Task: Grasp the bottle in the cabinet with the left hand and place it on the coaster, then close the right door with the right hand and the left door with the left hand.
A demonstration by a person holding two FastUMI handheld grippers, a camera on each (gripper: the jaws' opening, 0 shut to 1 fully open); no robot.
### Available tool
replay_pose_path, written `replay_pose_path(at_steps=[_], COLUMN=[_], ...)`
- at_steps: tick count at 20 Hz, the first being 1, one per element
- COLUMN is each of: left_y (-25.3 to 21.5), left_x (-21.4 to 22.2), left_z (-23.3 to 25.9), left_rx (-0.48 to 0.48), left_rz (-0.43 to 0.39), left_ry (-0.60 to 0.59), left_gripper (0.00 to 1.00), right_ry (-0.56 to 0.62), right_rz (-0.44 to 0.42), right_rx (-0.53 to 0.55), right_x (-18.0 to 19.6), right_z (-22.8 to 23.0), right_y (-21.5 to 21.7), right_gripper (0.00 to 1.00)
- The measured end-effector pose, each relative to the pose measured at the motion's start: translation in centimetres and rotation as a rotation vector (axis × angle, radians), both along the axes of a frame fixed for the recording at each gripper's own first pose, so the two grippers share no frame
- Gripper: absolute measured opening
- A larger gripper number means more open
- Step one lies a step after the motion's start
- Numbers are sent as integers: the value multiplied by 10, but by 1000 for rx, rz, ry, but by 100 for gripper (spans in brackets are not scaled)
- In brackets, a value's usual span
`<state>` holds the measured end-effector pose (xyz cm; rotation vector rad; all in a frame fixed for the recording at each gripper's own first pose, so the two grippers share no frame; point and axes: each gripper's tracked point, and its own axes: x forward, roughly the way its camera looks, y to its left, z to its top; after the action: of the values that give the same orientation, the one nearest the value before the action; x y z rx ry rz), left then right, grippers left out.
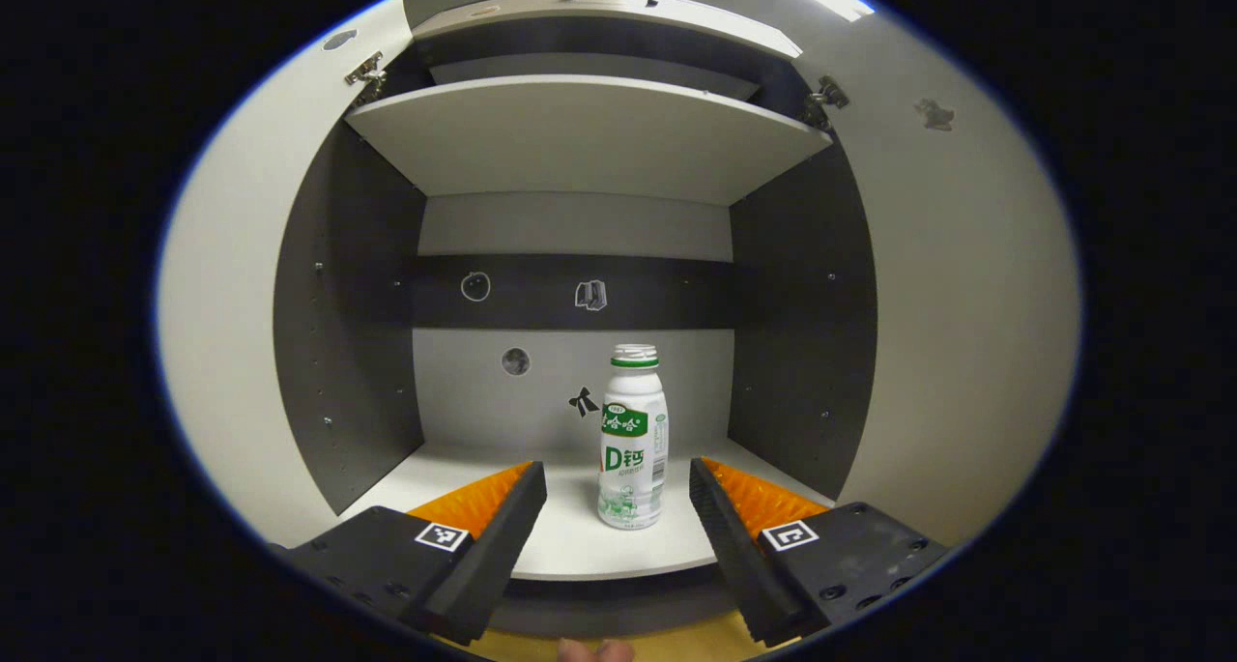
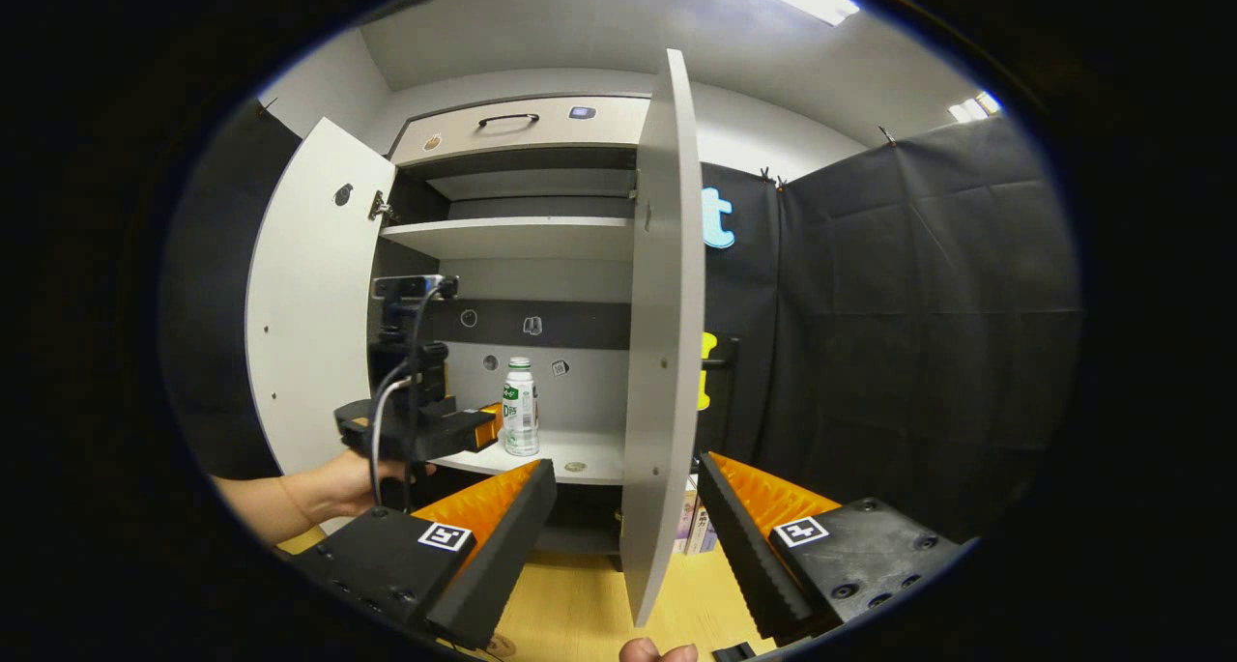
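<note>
In the left gripper view, the left door [image 1: 232,333] stands swung wide at the left edge of the cabinet [image 1: 338,353]. The left hand-held gripper [image 1: 618,493] has its fingers spread, one on either side of the bottle [image 1: 633,440] but not touching it. The bottle stands upright on the lower shelf [image 1: 570,546], near the front lip and a little right of centre, with the right door [image 1: 966,333] open beyond it.

The bottle looks like a small plastic drink bottle with a glossy printed sleeve: probably light, fairly stiff, and somewhat slippery. It is tall and narrow, so a sideways nudge could tip it. The best hold seems to be across the straight body at mid-height, below the tapering shoulder and cap, squeezed only firmly enough to stop it slipping.

In the right gripper view, a hand [image 2: 353,474] holds the left hand-held gripper at the shelf front, just beside the bottle. The right hand-held gripper [image 2: 626,512] is spread too, holding nothing, with the edge of the right door showing between its fingers above the table [image 2: 570,604].
</note>
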<state>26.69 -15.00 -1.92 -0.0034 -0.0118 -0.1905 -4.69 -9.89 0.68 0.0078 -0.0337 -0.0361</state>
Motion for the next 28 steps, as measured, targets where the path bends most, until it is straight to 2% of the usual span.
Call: replay_pose_path(at_steps=[6, 13, 14, 16, 19, 24, 28], left_y=[-20, -30, -32, -31, -23, 9, 34], left_x=[65, 107, 110, 106, 82, -8, -82], left_z=[-14, -22, -25, -23, -10, 17, 14], left_rx=[-1, 66, 70, 68, 43, 34, 32], left_rz=[17, 51, 47, 36, 35, 12, -9], left_ry=[27, 32, 38, 41, 32, -22, -27], left_gripper=[95, 94, 92, 74, 72, 72, 72], right_ry=[0, 21, 25, 26, 27, 9, 6], right_rz=[-42, -44, -37, -28, -18, 5, 23], right_rx=[19, 11, 17, 27, 37, 24, 33], right_x=[-3, 16, 19, 22, 22, 14, 3], right_z=[-4, -17, -18, -17, -16, -9, -5], right_y=[-57, -87, -87, -87, -83, -61, -39], right_gripper=[97, 97, 97, 97, 97, 98, 97])
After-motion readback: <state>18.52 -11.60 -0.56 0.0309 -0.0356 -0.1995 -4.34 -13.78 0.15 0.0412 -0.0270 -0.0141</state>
